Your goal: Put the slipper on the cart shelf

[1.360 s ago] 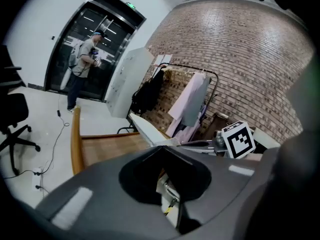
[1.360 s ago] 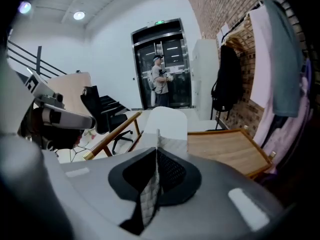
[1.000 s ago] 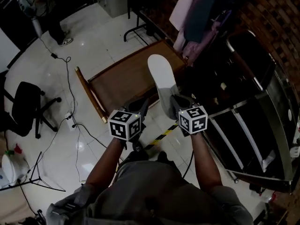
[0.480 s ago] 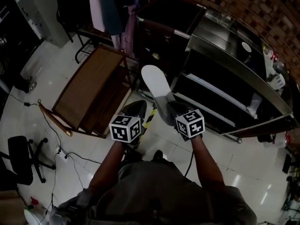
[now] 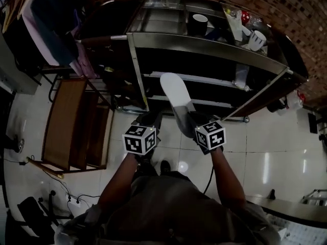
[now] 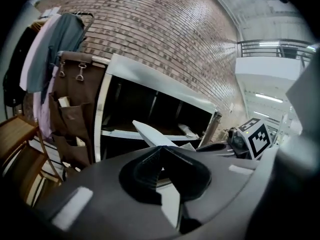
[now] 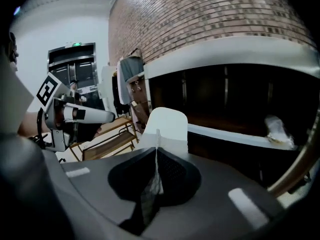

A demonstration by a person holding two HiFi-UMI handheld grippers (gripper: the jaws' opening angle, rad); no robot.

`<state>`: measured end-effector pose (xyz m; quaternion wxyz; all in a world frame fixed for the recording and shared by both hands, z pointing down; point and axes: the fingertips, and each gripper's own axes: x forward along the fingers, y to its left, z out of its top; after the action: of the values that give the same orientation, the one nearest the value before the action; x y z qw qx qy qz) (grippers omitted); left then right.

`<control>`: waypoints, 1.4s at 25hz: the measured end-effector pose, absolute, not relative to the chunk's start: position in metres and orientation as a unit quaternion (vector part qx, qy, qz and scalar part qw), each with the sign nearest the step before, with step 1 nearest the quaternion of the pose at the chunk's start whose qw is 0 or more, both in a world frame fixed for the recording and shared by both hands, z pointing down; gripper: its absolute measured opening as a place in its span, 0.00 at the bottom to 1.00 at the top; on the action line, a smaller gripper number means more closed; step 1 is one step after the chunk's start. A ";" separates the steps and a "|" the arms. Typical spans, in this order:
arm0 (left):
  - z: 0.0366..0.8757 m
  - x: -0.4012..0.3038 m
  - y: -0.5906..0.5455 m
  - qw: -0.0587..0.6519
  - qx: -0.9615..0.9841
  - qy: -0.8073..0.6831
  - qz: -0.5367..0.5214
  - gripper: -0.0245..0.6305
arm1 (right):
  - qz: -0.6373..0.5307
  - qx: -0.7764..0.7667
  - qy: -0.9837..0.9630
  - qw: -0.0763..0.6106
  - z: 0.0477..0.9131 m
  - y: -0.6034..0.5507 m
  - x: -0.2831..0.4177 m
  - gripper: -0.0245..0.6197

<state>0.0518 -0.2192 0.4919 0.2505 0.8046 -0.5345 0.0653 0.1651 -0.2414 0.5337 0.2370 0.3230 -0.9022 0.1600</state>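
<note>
Wooden rack [image 5: 64, 121], hanging clothes [image 5: 48, 34], brick wall [image 5: 288, 4]

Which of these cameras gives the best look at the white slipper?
The head view: the whole slipper shows from above, one end pinched in the right gripper. The right gripper view shows it foreshortened past the jaws; the left gripper view catches it side-on.

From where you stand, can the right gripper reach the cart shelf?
Probably yes: the right gripper holds the slipper toward the cart shelf, whose open front has nothing blocking it.
</note>
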 end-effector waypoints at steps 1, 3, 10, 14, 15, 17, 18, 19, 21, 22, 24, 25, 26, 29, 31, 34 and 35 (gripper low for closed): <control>0.492 0.064 -0.224 0.250 0.812 -0.522 0.070 0.05 | 0.166 0.339 -0.896 0.234 0.534 -0.245 0.179 0.05; 0.493 0.082 -0.234 0.250 0.826 -0.500 0.076 0.05 | 0.176 0.368 -0.884 0.228 0.534 -0.252 0.202 0.05; 0.504 0.108 -0.286 0.251 0.856 -0.444 0.086 0.05 | 0.192 0.450 -0.846 0.213 0.534 -0.304 0.243 0.05; 0.503 0.105 -0.321 0.243 0.872 -0.415 0.096 0.05 | 0.204 0.486 -0.828 0.191 0.529 -0.345 0.243 0.05; 0.501 0.103 -0.329 0.241 0.875 -0.408 0.097 0.05 | 0.206 0.495 -0.823 0.187 0.528 -0.354 0.242 0.05; 0.498 0.096 -0.345 0.238 0.880 -0.400 0.096 0.05 | 0.207 0.510 -0.815 0.182 0.526 -0.372 0.237 0.05; 0.497 0.093 -0.352 0.238 0.881 -0.398 0.096 0.05 | 0.205 0.517 -0.811 0.179 0.524 -0.381 0.234 0.05; 0.497 0.090 -0.360 0.238 0.881 -0.396 0.097 0.05 | 0.203 0.523 -0.809 0.177 0.522 -0.390 0.232 0.05; 0.497 0.087 -0.372 0.240 0.881 -0.394 0.100 0.05 | 0.199 0.531 -0.805 0.174 0.520 -0.407 0.229 0.05; 0.498 0.087 -0.376 0.241 0.881 -0.394 0.101 0.05 | 0.198 0.534 -0.803 0.174 0.521 -0.415 0.229 0.05; 0.498 0.086 -0.383 0.241 0.880 -0.396 0.100 0.05 | 0.200 0.538 -0.800 0.174 0.526 -0.430 0.230 0.05; 0.497 0.084 -0.386 0.241 0.879 -0.400 0.097 0.05 | 0.203 0.540 -0.799 0.173 0.529 -0.437 0.230 0.05; 0.496 0.082 -0.390 0.241 0.877 -0.405 0.095 0.05 | 0.205 0.540 -0.798 0.172 0.531 -0.445 0.231 0.05; 0.497 0.074 -0.396 0.245 0.865 -0.427 0.092 0.05 | 0.210 0.534 -0.800 0.174 0.539 -0.466 0.229 0.05; 0.499 0.070 -0.399 0.251 0.856 -0.443 0.093 0.05 | 0.209 0.523 -0.805 0.185 0.547 -0.479 0.226 0.05; 0.497 0.072 -0.406 0.254 0.847 -0.458 0.091 0.05 | 0.206 0.518 -0.806 0.198 0.558 -0.500 0.230 0.06; 0.496 0.073 -0.408 0.253 0.845 -0.462 0.091 0.05 | 0.207 0.518 -0.807 0.196 0.561 -0.506 0.231 0.06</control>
<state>0.0730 -0.4084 0.4959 0.2535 0.8452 -0.4616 0.0906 0.2313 -0.5064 0.5607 0.1959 0.5179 -0.8067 0.2066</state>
